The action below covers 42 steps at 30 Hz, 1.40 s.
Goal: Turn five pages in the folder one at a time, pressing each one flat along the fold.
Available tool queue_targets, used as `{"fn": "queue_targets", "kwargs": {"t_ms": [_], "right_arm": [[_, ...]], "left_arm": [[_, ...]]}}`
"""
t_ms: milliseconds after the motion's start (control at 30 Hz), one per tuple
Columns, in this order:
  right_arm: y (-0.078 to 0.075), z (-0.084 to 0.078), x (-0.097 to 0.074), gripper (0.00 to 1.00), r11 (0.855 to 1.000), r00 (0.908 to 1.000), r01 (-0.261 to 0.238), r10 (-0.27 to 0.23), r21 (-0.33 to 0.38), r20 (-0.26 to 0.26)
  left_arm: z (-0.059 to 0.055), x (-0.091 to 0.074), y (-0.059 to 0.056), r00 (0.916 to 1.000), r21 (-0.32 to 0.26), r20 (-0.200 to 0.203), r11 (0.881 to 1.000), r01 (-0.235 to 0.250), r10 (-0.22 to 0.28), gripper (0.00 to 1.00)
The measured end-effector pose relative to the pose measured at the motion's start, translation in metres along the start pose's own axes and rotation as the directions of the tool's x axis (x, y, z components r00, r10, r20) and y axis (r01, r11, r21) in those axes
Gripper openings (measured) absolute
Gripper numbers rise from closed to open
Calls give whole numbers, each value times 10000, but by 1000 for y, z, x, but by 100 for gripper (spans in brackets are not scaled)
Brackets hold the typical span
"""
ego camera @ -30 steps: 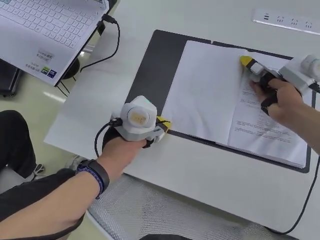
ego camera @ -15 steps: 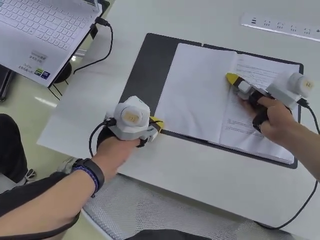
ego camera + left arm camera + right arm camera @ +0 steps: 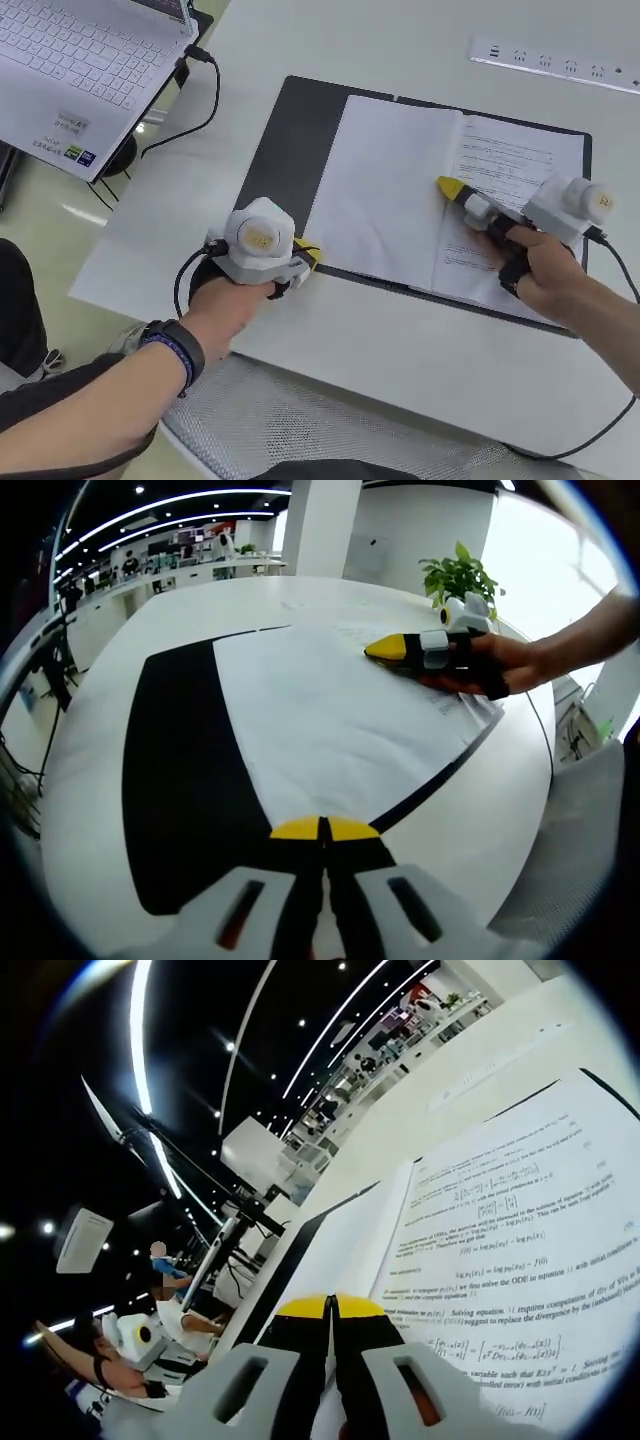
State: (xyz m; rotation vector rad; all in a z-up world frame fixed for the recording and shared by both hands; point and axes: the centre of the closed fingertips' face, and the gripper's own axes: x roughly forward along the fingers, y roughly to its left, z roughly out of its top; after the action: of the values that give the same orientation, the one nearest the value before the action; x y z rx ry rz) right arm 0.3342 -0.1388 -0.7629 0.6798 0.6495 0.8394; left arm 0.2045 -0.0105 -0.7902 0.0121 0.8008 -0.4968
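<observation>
Writing, right page: the printed page carries small black text with equations. In the right gripper view "Solving equation" and "divergence" can be read; in the head view the same lines are too small to read.
Writing, elsewhere: stickers on the palm rest of the white laptop, not legible.
Folder: black cover, lying open and flat on the white table, set at a slant to the table edge.
Left page: blank white sheet, lying flat, with a broad strip of black cover bare beside it.
Right page: printed sheet, meeting the blank one at the fold.
Right gripper: held over the printed page, yellow tips at the fold; its own view shows the jaws closed together with nothing between them.
Left gripper: at the near edge of the folder by the blank page's lower corner; its own view shows the jaws pressed together over the black cover, tips just short of the white sheet.
Left gripper view extras: the right gripper from the front, in a hand, and a potted plant behind it.
Head view extras: a white power strip at the far edge and a black cable running from the laptop.
</observation>
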Motion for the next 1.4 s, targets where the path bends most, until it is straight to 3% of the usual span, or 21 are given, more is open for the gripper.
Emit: {"fn": "queue_targets", "kwargs": {"t_ms": [467,867,1400], "right_arm": [[26,-32,-20,0,9993,9988,-333,340,189,-347],[46,-65,-40,0,9984,9927,-558,548,-65,-1078],[46,-92,-60,0,9984,9895,-549,558,107,-1333]], "left_arm": [[0,0,0,10000,30,5,10000,-25,25,0],[0,0,0,10000,18,52,10000,-36,36,0],[1,0,1,9998,-289,185,9996,-32,38,0]]}}
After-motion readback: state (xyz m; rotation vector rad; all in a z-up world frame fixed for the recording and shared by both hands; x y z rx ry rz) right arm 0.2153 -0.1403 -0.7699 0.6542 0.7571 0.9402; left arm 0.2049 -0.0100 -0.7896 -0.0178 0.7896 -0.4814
